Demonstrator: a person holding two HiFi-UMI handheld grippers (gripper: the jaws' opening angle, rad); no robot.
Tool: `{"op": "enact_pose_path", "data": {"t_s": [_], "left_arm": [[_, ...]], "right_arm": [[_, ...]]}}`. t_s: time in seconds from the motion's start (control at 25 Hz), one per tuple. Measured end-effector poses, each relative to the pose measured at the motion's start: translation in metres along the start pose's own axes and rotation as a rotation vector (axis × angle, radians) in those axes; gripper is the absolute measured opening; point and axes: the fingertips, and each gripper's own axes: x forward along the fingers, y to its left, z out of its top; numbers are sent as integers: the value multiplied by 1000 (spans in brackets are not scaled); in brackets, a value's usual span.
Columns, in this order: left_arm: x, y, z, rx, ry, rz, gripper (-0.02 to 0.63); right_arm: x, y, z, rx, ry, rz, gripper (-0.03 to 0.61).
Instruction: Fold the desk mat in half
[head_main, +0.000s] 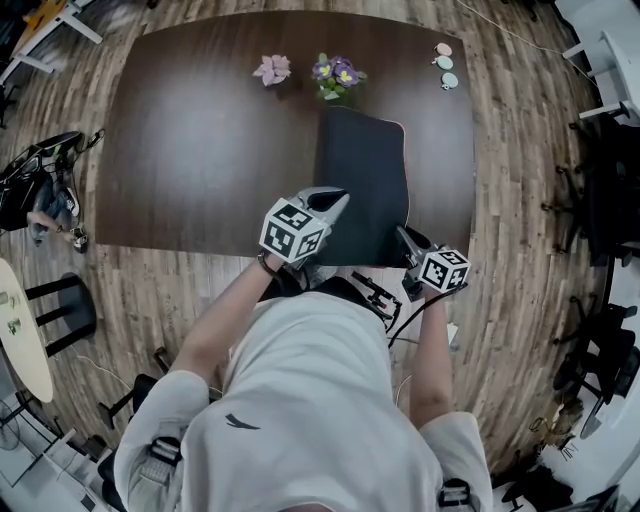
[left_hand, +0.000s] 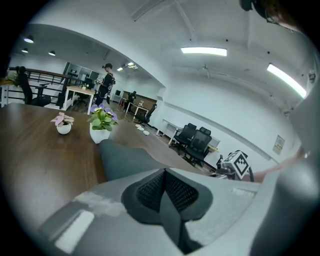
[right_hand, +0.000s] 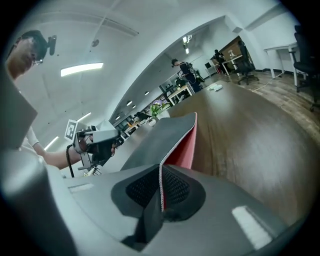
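The dark grey desk mat (head_main: 362, 180) lies on the right half of the brown table (head_main: 200, 150), with its near edge lifted. My left gripper (head_main: 333, 203) is shut on the mat's near-left corner, and in the left gripper view a dark strip of the mat (left_hand: 125, 160) runs up between the closed pads of the left gripper (left_hand: 164, 192). My right gripper (head_main: 402, 238) is shut on the near-right corner. In the right gripper view the mat (right_hand: 165, 132) has a stitched edge clamped in the right gripper (right_hand: 161, 192), and its red underside (right_hand: 182, 150) shows.
A pink potted flower (head_main: 272, 70) and a purple potted flower (head_main: 336, 76) stand at the table's far edge, just beyond the mat. Three small round coasters (head_main: 445, 64) lie at the far right corner. Office chairs (head_main: 600, 200) stand on the wooden floor to the right.
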Motion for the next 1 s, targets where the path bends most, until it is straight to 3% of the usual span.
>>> {"op": "enact_pose_path", "data": {"t_s": [0.2, 0.6, 0.76, 0.84, 1.0], "left_arm": [[-16, 11, -7, -29, -19, 54, 8], [-40, 26, -24, -84, -40, 141, 8], [-54, 32, -28, -99, -60, 177, 8], [-62, 38, -28, -105, -76, 198, 8], [-87, 52, -25, -91, -125, 258, 8]], "right_arm": [[-4, -5, -19, 24, 34, 6, 18], [23, -8, -19, -39, 70, -50, 21], [19, -16, -22, -173, 102, -161, 74], [11, -14, -16, -265, 77, -206, 101], [-9, 8, 23, -351, -98, -215, 115]]}}
